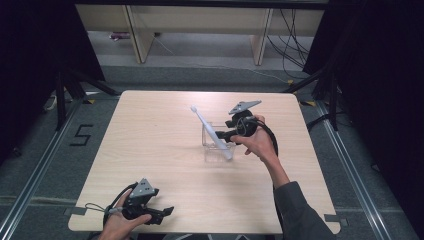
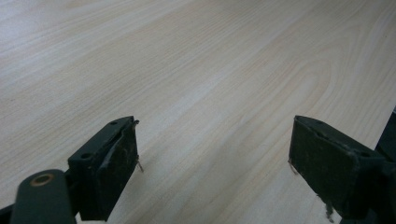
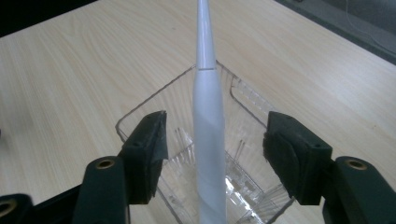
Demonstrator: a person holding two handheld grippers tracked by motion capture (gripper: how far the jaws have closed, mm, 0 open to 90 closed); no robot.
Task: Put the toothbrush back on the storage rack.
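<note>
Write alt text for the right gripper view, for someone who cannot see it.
A white electric toothbrush stands tilted in a clear plastic box on a pale wooden table, between the right gripper's open black jaws, which are not touching it.

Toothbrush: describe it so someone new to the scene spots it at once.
On the light wooden table, right of centre, stands a clear plastic box. The white toothbrush leans in it, head up and left, between the right gripper's open jaws; it's the table's only white item.

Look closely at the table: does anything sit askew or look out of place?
Only the toothbrush: it leans at a slant in the clear box, head poking out past the far rim rather than upright. The right hand-held gripper has its jaws open either side, not touching it.
</note>
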